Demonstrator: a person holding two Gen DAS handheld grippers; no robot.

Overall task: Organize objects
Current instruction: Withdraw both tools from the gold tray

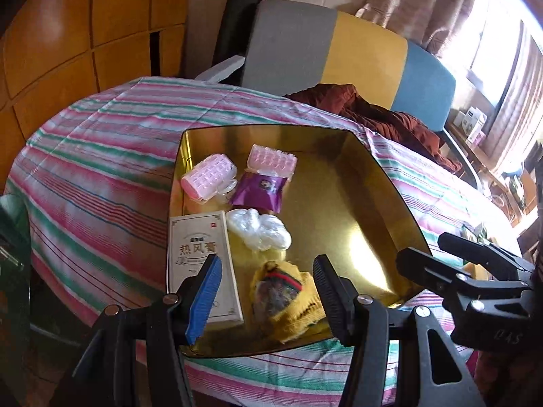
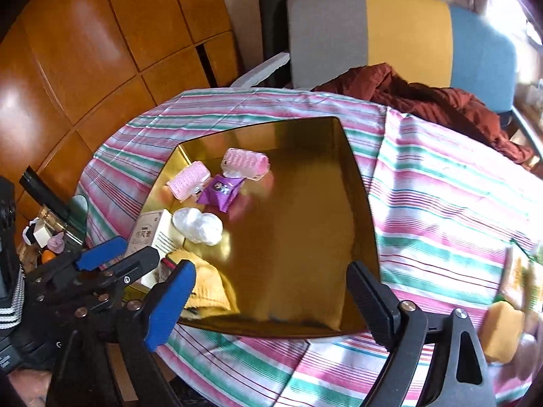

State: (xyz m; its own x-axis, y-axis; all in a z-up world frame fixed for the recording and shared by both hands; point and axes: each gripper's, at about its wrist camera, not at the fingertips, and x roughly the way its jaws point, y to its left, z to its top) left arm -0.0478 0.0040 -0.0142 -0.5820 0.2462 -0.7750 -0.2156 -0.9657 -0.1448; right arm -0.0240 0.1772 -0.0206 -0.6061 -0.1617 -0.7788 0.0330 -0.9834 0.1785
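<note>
Hovered over gold tray (image 1: 373, 183) with left gripper (image 1: 268, 291) and right gripper (image 2: 271, 291) both spread, empty; sat at near-left of tray: yellow knit pouch (image 1: 288, 302); judged soft, light; best pinched mid-body.

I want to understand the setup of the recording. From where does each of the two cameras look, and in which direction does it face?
Left wrist: sits on the left gripper, looks forward and down over the near left part of the gold tray at the white box and yellow knitted item; its open fingers and the right gripper show.
Right wrist: sits on the right gripper, looks down into the tray's bare right half; its open fingers and the left gripper show.
Shared: tray, purple packet, pink curlers, striped cloth, chair.
</note>
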